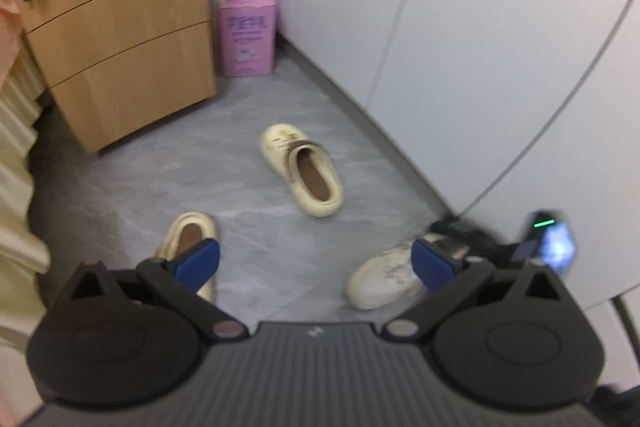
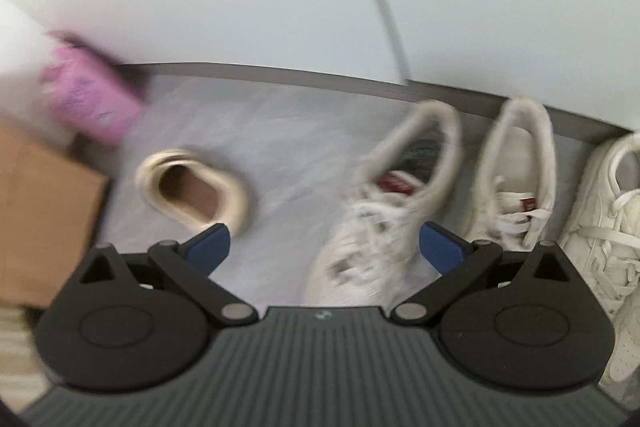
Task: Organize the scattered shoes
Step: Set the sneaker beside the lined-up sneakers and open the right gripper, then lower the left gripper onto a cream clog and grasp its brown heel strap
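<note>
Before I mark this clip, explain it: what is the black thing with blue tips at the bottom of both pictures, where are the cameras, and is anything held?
No robot here: a person carries a two-finger gripper in each hand, each with a fisheye camera looking forward along its fingers. The black body with blue pads is that gripper.

The left gripper is open and empty above a grey floor. There lie two cream slippers, one in the middle and one near the left pad, plus a white sneaker. Behind stand a wooden drawer cabinet and a pink box.

The right gripper is also open and empty. Its blurred picture shows white sneakers lined up along the wall and one cream slipper.
</note>
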`<action>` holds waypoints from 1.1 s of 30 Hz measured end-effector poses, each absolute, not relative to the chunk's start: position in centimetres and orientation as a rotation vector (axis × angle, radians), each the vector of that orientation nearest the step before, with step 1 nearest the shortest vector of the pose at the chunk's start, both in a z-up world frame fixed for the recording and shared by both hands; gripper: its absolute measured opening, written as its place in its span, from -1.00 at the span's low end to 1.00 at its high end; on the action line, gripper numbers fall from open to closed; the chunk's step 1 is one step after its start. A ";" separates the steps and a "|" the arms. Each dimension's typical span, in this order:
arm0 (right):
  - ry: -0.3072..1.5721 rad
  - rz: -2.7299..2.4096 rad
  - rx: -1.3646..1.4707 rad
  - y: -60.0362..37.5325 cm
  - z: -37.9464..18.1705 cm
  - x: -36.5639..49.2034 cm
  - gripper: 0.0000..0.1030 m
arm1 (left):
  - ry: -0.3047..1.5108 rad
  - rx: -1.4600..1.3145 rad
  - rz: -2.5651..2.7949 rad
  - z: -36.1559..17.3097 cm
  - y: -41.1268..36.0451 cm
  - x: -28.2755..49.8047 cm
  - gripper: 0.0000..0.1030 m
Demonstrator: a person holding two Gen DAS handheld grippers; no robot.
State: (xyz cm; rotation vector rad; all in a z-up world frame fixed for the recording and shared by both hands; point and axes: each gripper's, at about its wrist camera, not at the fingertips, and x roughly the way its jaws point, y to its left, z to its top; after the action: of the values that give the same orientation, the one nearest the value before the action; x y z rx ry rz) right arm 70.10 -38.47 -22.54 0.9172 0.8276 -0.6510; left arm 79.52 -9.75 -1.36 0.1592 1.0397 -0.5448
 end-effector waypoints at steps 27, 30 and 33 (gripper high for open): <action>0.802 -0.005 0.836 -29.7 -3.8 65.4 1.00 | 1.309 0.507 -0.343 -30.2 -3.0 93.3 0.99; 0.838 -0.025 0.833 -30.4 -4.6 66.0 1.00 | 1.330 0.437 -0.308 -33.7 -2.1 93.8 0.99; 0.859 -0.044 0.832 -30.9 -5.3 66.4 1.00 | 1.328 0.479 -0.299 -36.4 -2.1 94.5 0.99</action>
State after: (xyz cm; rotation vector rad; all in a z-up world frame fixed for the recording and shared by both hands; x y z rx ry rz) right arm 66.37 -30.94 -5.32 0.8320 0.8592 -0.0441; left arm 94.51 -2.10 -36.45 0.4789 1.3280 -0.2993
